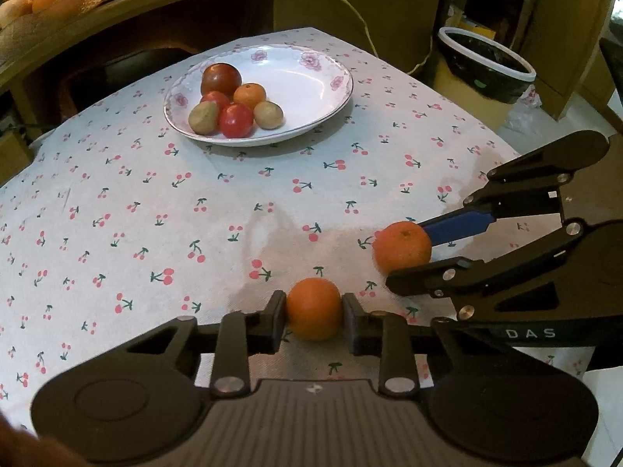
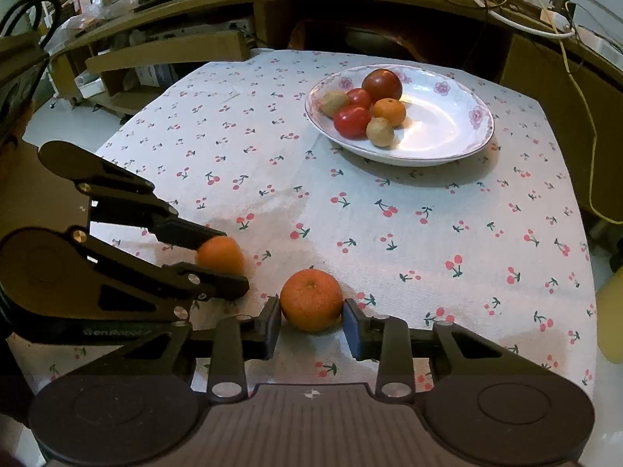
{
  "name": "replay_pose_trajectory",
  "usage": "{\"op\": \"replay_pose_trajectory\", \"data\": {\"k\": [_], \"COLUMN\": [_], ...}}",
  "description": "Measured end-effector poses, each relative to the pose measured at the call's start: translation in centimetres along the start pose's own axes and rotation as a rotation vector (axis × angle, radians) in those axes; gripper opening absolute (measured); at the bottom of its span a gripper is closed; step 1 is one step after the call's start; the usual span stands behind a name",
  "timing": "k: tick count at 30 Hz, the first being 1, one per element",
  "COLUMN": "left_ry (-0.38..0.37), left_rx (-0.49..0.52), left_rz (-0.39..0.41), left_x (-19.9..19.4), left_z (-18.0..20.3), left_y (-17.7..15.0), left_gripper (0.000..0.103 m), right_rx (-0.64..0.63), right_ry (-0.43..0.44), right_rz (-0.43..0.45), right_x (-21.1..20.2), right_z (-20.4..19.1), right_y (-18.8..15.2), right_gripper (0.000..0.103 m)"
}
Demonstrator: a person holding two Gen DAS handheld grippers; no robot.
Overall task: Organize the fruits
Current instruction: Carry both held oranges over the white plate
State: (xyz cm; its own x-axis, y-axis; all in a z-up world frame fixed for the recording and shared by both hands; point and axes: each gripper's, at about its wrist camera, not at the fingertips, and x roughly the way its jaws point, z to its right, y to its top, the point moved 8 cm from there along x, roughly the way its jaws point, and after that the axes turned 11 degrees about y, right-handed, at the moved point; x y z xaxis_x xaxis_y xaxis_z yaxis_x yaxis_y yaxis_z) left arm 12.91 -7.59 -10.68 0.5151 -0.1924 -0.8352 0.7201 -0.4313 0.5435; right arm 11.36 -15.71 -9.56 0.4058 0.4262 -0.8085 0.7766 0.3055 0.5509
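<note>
1. Cherry-print cloth (image 1: pixel 155 202) covers the desk, and on it each pair of tongs has a mandarin between its fingers.
2. Left tongs (image 1: pixel 314 321) are clenched on a smooth mandarin (image 1: pixel 314 307), both pads touching its sides, low over the cloth.
3. Right tongs (image 2: pixel 311 325) bracket a dimpled mandarin (image 2: pixel 311 299); its left side meets the pad, while contact on the right is hard to tell, so I cannot say the grip is firm.
4. Both mandarins sit near each other at the desk's near edge.
5. Farther back, a flowered plate (image 1: pixel 311 78) holds tomatoes, a small orange and two brownish fruits.
6. Beyond the desk stands a dark bin (image 1: pixel 486 66).
</note>
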Motion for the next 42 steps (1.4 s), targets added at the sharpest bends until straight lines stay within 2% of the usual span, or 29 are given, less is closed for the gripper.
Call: {"op": "replay_pose_trajectory", "data": {"k": [17, 27, 31, 35, 42], "left_ry": [0.051, 0.089, 0.137, 0.125, 0.137], "left_rx": [-0.032, -0.064, -0.038, -0.084, -0.095], "left_rz": [0.072, 0.138, 0.168, 0.164, 0.164], "left_x": [-0.6, -0.5, 0.0, 1.2, 2.6], "left_z": [-1.2, -2.1, -2.2, -2.9, -3.9], "left_y": [4.2, 9.3, 11.3, 12.3, 13.5], "left_gripper": [0.035, 0.033, 0.033, 0.033, 0.034], "right_rx": [0.051, 0.101, 0.081, 0.080, 0.068], "right_ry": [-0.028, -0.057, -0.081, -0.098, -0.110], "right_rz": [0.082, 0.162, 0.179, 0.191, 0.193], "right_x": [-1.4, -2.6, -2.6, -2.5, -1.5], "right_z": [1.8, 4.3, 4.7, 5.8, 7.1], "right_y": [3.0, 6.2, 7.1, 8.2, 10.0], "right_gripper": [0.035, 0.035, 0.035, 0.035, 0.035]}}
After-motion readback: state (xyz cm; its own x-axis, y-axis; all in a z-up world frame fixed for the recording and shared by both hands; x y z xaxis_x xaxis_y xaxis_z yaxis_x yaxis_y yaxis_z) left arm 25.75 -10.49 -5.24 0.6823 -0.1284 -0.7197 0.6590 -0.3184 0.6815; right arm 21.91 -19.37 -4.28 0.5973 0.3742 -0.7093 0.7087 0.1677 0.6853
